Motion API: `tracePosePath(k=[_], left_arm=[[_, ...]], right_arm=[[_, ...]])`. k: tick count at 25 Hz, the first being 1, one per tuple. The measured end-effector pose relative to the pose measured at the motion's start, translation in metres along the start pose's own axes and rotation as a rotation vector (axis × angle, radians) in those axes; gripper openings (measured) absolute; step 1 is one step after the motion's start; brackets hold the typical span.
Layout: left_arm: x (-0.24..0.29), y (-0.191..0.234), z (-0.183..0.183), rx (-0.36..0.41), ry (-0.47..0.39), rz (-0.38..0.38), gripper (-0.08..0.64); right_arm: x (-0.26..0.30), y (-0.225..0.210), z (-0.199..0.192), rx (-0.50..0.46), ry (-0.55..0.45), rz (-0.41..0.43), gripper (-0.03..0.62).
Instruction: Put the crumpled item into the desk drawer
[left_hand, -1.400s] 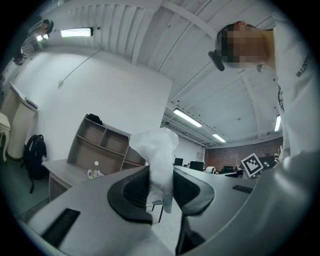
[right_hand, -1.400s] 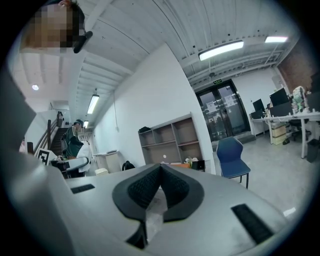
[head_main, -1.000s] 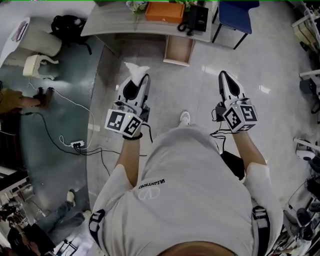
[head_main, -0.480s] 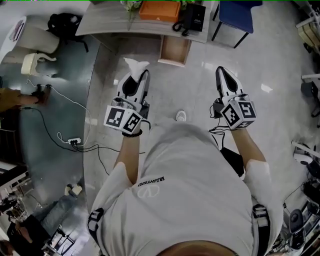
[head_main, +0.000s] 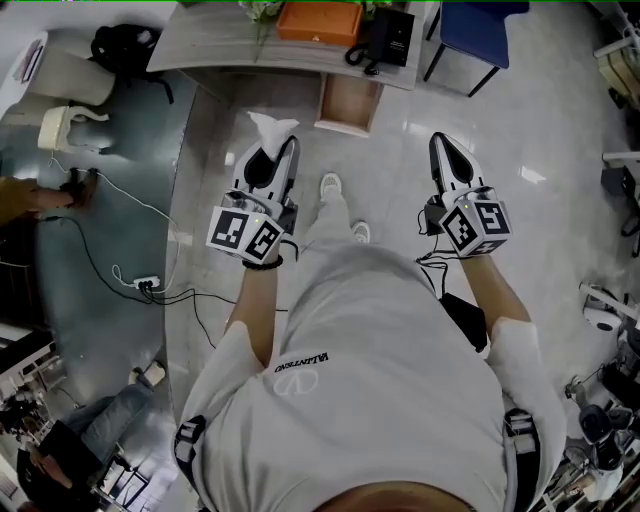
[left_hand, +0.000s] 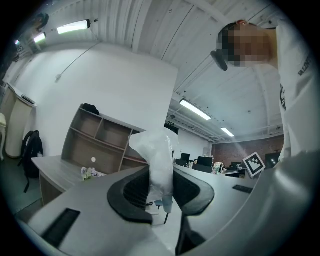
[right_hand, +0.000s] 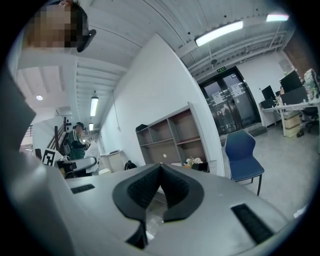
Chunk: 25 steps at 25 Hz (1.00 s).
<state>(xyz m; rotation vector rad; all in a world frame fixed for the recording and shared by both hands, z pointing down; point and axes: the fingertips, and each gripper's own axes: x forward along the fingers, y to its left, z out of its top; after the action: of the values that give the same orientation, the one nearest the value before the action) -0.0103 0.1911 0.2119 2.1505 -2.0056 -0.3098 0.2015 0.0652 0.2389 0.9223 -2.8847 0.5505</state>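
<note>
The crumpled white item (head_main: 272, 128) sticks out past the tips of my left gripper (head_main: 272, 150), which is shut on it. In the left gripper view the crumpled white item (left_hand: 159, 155) stands upright between the dark pads, and the left gripper (left_hand: 161, 192) points level. My right gripper (head_main: 438, 145) is held out beside it at the same height, shut and with nothing in it; in the right gripper view the right gripper (right_hand: 161, 170) has its pads meeting. The open wooden desk drawer (head_main: 348, 100) hangs from the grey desk (head_main: 230, 45), ahead and between both grippers.
An orange box (head_main: 320, 22) and a black phone (head_main: 385, 38) sit on the desk. A blue chair (head_main: 470, 25) stands at the desk's right. Cables and a power strip (head_main: 148, 285) lie on the floor at left. The person's shoe (head_main: 330, 186) is stepping forward.
The person has stepped toward the desk: one shoe now shows ahead between the grippers. Both grippers have shifted slightly toward the drawer, with their jaws unchanged.
</note>
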Motion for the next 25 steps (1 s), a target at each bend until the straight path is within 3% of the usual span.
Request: tracePosePath(k=[18,25], left_arm=[[0.109,0.087,-0.019,-0.051,0.063,-0.109,0.1],[0.146,0.129,-0.055,-0.091,0.133,-0.137,0.1]], right_arm=[[0.115,-0.023,0.015,-0.033,0.055,-0.075,-0.003],[0.175,-0.026,0.009,-0.056,0.093,-0.105,-0.003]])
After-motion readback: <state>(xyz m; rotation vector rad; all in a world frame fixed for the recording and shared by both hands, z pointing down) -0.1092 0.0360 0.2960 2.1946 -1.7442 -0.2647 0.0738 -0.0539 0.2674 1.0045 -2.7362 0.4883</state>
